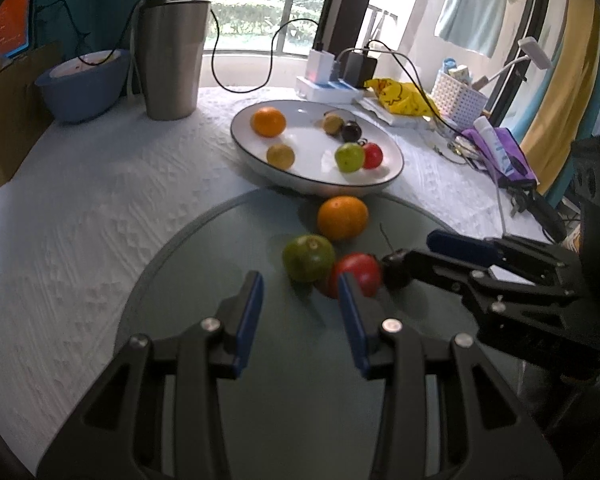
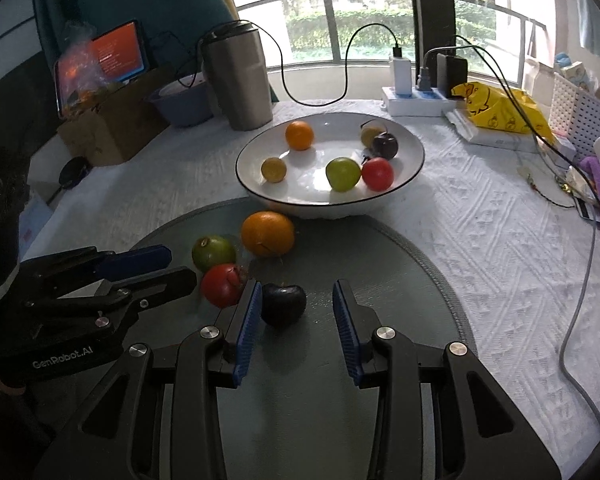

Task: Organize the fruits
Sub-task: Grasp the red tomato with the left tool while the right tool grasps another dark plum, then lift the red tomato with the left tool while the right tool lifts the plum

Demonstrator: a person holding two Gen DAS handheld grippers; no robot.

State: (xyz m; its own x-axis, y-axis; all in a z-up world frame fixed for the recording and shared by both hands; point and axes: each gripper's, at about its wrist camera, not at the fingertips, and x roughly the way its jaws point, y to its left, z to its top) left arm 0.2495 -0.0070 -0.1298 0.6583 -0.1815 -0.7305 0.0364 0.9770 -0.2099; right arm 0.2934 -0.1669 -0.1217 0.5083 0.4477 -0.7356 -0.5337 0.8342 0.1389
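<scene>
Only the right wrist view showed the dark plum [image 2: 283,304] clearly, loose between the right gripper [image 2: 296,294]'s parted jaws; the left gripper [image 1: 300,286] also gaped, empty.

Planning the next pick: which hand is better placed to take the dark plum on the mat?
Right: its tongs are open around the dark plum. The left tongs point at the red fruit.
</scene>
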